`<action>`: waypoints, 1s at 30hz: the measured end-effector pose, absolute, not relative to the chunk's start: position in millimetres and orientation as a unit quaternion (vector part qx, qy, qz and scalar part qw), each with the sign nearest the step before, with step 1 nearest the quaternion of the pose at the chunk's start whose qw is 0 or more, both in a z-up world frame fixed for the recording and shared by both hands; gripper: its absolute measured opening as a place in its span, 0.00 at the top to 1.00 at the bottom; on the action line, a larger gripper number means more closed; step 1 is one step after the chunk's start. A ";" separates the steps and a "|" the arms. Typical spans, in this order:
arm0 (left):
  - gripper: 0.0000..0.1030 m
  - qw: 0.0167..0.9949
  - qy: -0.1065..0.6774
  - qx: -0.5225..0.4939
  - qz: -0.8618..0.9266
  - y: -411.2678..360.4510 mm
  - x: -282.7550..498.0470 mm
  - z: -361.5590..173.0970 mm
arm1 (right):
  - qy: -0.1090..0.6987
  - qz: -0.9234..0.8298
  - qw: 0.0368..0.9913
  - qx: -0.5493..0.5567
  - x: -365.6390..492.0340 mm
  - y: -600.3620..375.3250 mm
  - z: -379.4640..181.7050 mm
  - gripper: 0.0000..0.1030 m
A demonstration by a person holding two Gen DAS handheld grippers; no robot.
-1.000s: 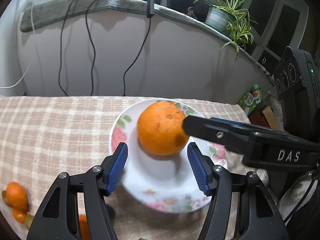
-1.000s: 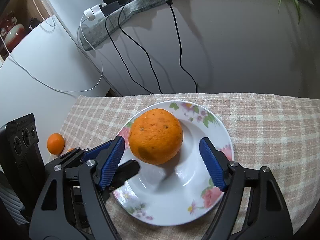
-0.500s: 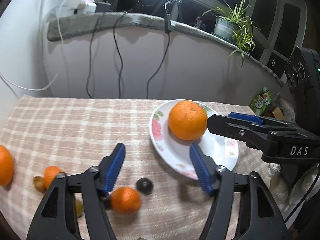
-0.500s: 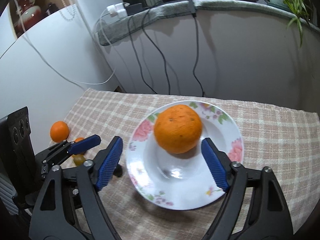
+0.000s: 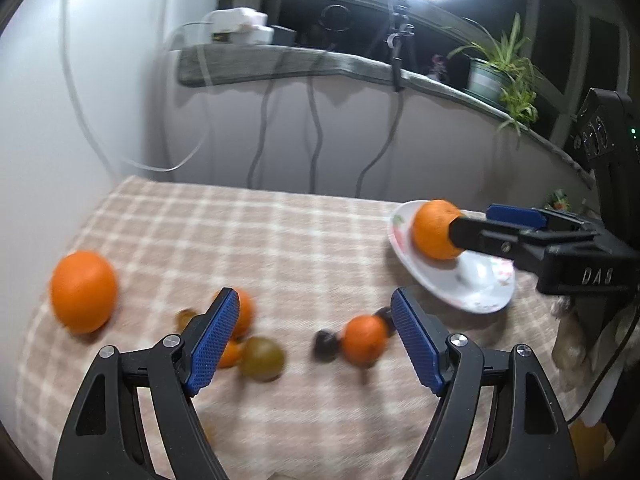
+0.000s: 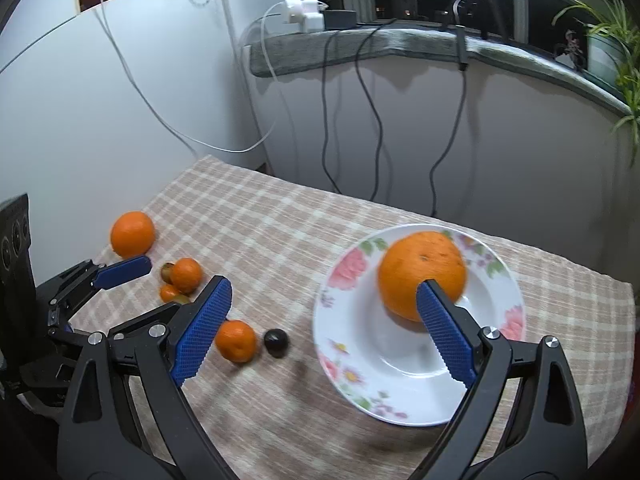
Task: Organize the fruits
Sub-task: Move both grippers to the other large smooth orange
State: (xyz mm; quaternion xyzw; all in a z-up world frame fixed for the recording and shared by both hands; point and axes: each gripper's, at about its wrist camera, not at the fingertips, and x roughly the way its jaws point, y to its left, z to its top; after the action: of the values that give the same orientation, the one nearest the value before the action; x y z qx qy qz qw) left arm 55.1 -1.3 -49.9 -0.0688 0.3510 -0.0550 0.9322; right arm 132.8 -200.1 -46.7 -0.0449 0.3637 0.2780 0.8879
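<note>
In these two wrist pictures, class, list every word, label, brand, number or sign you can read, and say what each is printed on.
"DAS": white letters on the black body of the right gripper, seen in the left wrist view.
Packet beyond the plate's far edge: printing too small and blurred to read.
Nothing else carries readable text: none on the oranges, the checked cloth, or the chargers on the sill.

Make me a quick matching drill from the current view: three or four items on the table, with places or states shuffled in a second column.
Items:
1. big orange
2. other big orange
3. dark round fruit
4. right gripper

Places or states:
A. on the cloth beside a small orange
B. on the flowered plate
C. holding nothing, its jaws opening
D. alone near the table's far left edge

Pairs: 1-B, 2-D, 3-A, 4-C
</note>
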 end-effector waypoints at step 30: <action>0.29 0.915 0.357 -0.179 0.063 156.3 33.5 -82.5 | 0.422 0.444 0.789 -0.034 158.9 -22.4 -71.6 0.07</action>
State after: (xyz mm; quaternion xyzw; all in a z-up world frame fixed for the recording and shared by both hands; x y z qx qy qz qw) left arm 33.5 156.3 -82.5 -0.1791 0.3565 0.0626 0.9148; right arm 158.9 -22.4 -71.6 -0.0344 0.4225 0.4444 0.7892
